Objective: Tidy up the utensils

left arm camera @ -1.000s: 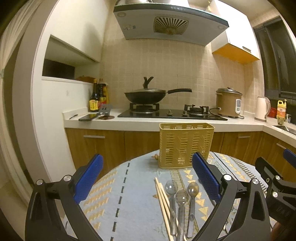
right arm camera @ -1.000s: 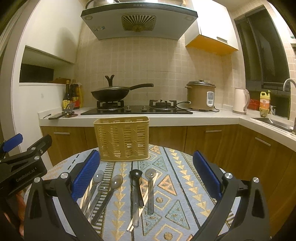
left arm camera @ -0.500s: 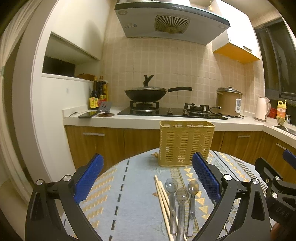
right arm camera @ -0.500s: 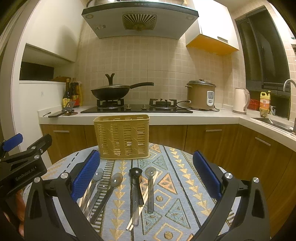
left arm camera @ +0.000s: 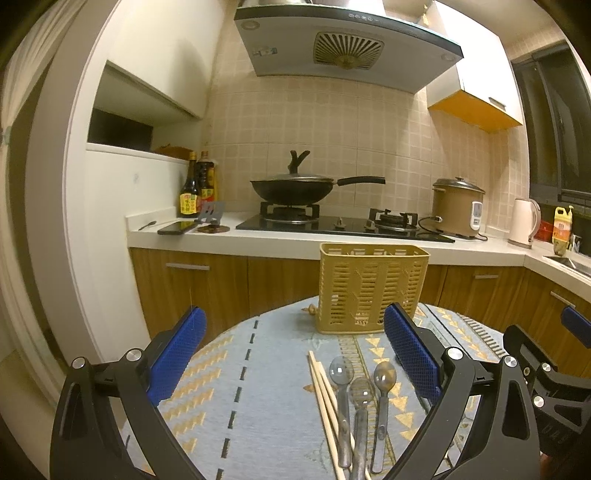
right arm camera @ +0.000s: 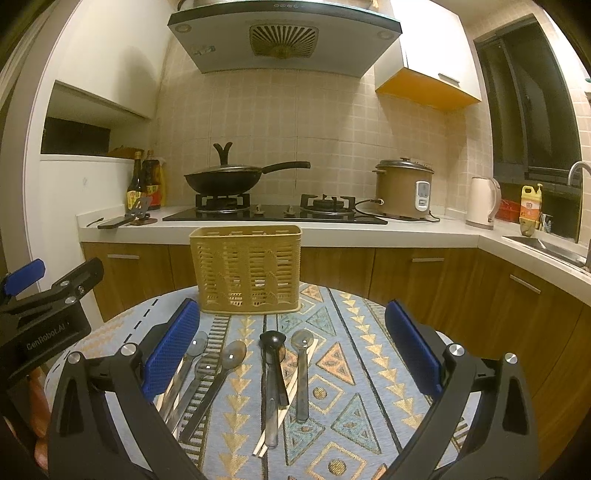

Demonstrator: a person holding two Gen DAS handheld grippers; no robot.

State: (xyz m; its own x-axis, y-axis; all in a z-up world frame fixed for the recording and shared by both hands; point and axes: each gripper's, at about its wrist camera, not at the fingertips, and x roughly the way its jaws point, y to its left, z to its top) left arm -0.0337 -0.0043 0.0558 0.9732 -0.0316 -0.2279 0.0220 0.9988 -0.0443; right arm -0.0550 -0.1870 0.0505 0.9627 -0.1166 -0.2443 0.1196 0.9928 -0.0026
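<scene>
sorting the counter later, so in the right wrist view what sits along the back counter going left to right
sauce bottles → wok → rice cooker → kettle → yellow bottle

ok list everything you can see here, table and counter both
utensil basket: 1, yellow, far end of table
spoons: 3, silvery, left group on cloth
spoons: 3, one black, right group
chopsticks: 1 pair, wooden, beside left spoons
chopsticks: 1 pair, under right spoons
tablecloth: 1, blue patterned
wok: 1, black, lidded, left burner
rice cooker: 1, brown, counter
kettle: 1, white, counter
sauce bottles: at least 2, dark, counter left
phone: 1, black, counter
yellow bottle: 1, near sink
range hood: 1, grey
left gripper: open, above table
right gripper: open, above spoons
</scene>
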